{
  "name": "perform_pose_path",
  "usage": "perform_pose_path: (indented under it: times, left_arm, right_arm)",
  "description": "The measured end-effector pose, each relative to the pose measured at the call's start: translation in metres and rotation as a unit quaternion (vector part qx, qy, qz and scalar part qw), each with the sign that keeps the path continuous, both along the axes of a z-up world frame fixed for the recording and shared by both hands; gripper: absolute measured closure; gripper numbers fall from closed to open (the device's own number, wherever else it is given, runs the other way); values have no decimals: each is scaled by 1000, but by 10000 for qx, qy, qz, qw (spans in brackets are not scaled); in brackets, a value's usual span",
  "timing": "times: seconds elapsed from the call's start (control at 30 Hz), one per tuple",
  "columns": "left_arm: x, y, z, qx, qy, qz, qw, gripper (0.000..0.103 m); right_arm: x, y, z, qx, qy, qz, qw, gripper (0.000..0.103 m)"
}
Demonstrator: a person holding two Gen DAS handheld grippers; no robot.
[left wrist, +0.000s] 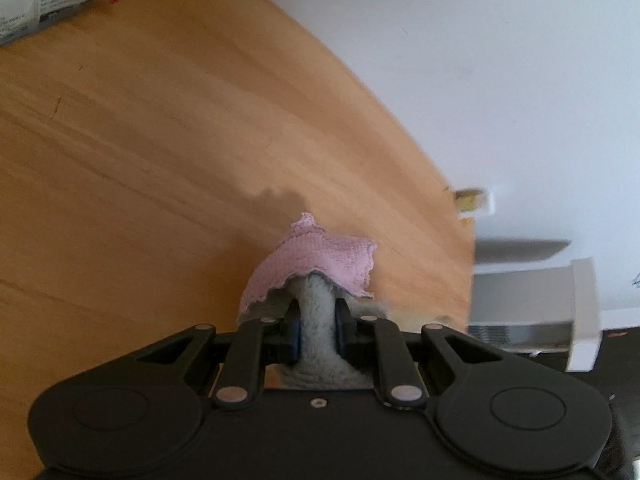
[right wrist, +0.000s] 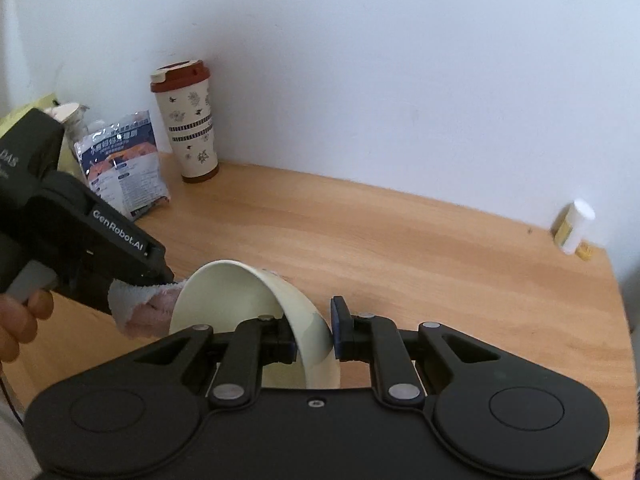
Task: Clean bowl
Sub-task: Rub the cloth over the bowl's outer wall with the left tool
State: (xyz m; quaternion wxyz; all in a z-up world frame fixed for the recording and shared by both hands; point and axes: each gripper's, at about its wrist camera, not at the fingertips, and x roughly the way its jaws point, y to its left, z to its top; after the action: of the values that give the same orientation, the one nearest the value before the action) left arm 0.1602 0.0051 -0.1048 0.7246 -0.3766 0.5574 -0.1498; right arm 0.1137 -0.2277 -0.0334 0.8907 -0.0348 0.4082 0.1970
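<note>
A pale cream bowl is tipped on its side above the wooden table, its opening facing left. My right gripper is shut on the bowl's rim. In the left wrist view my left gripper is shut on a bunched cloth, pink on one side and pale grey on the other. In the right wrist view that left gripper comes in from the left, and its cloth sits at the bowl's left rim, touching or nearly touching it.
At the back left by the white wall stand a tall patterned cup with a brown lid and a printed foil packet. A small white and yellow bottle stands at the back right corner. The table edge runs down the right. A hand holds the left gripper.
</note>
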Motion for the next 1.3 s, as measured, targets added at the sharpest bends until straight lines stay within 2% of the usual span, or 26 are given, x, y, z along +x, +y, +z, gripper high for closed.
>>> perform_pose_path:
  times: [0.1,0.2,0.33,0.43,0.53,0.83,1.1,1.3]
  left_arm:
    - [5,-6,10,-36,-141,-132,9998,89]
    - [6,-15,23,-17,-389,-350,9986,89]
    - [5,-27,38,165,-737,-649,9950,88]
    - [4,-24,41,227,-866,-678,9937,88]
    - [4,-20,37,381,-795,-637,9941,88]
    - [2,-5,20,385,-400,-373,9978,88]
    - [0,-6,11,580,-189,-309,9977,88]
    - [2,-8,7,411,22,-206,9989,89]
  right_arm:
    - [-4,1,-6,123,104,66,9998,85]
    - [-2,15,-10,30,126,237,9996,85]
    - [-11,18,-10,14,151,322,9994,85]
    - [-18,18,-7,2,69,339,9994,85]
    - [-20,17,-3,-6,-6,368,9993,84]
    - [-28,16,0,-13,6,256,9997,83]
    - [-34,11,3,86,8,83,9999,83]
    - [-30,12,-1,141,141,42,9998,83]
